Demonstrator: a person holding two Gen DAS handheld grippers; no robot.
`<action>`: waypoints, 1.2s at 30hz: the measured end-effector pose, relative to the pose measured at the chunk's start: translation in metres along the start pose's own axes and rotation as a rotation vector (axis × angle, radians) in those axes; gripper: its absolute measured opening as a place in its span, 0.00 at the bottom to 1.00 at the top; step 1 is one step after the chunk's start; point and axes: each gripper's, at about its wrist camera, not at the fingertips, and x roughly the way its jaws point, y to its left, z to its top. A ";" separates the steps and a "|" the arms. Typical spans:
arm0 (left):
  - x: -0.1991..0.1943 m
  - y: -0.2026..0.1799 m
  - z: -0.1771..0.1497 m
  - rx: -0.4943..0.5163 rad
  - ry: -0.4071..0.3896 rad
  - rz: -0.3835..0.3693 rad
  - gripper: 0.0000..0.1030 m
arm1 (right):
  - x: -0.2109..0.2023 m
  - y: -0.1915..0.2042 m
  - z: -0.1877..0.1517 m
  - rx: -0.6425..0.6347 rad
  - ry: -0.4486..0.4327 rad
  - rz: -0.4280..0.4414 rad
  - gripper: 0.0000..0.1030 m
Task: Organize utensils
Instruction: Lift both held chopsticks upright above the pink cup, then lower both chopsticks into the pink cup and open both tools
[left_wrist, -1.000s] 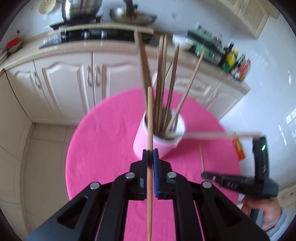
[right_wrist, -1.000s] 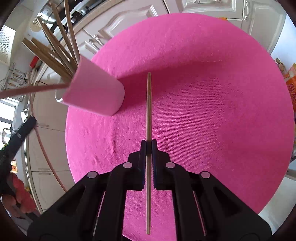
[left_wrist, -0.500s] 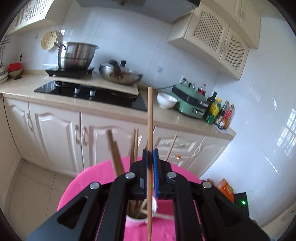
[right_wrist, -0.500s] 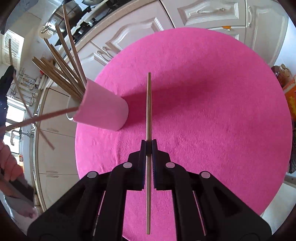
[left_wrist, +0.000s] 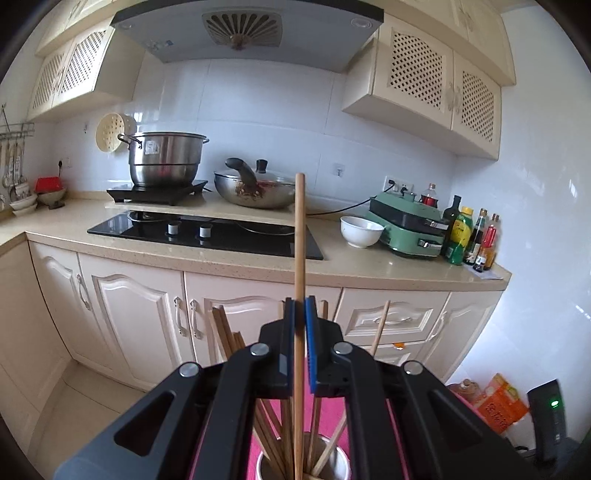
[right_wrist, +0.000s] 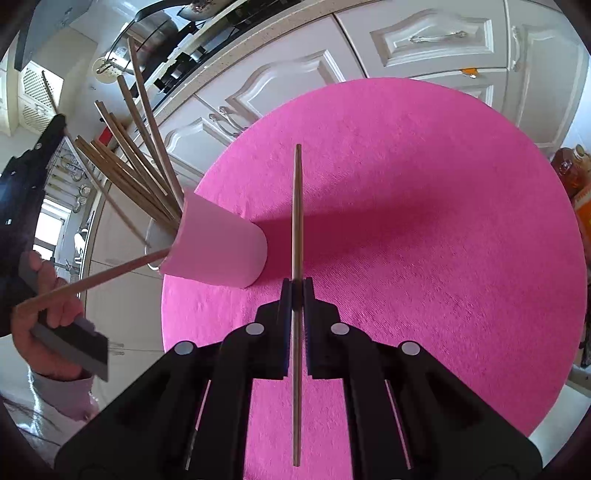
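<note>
My left gripper (left_wrist: 300, 314) is shut on a wooden chopstick (left_wrist: 299, 236) held upright, its lower end reaching into the pink cup (left_wrist: 334, 467) that holds several chopsticks. In the right wrist view the pink cup (right_wrist: 218, 251) stands on the round pink table (right_wrist: 424, 240), with the left gripper (right_wrist: 22, 177) and the hand above it at far left. My right gripper (right_wrist: 296, 291) is shut on another wooden chopstick (right_wrist: 296, 206), held above the table just right of the cup.
A kitchen counter (left_wrist: 351, 264) with a black hob, a steel pot (left_wrist: 164, 162), a wok, a white bowl, a green appliance and bottles runs behind the table. Cream cabinets (left_wrist: 140, 317) stand below it. An orange box (left_wrist: 502, 402) lies on the floor at right.
My left gripper has tilted up from looking down at the cup to facing the counter, bringing its chopstick upright over the cup. My right gripper has stayed nearly still with its chopstick.
</note>
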 end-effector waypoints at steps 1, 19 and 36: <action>0.002 -0.001 -0.003 0.001 0.001 0.007 0.05 | 0.000 0.001 0.001 -0.004 -0.003 0.003 0.06; -0.001 0.032 -0.059 -0.113 0.148 0.094 0.06 | -0.020 0.019 0.029 -0.031 -0.101 0.033 0.06; -0.019 0.035 -0.075 -0.138 0.245 0.053 0.25 | -0.064 0.050 0.045 -0.112 -0.244 0.060 0.06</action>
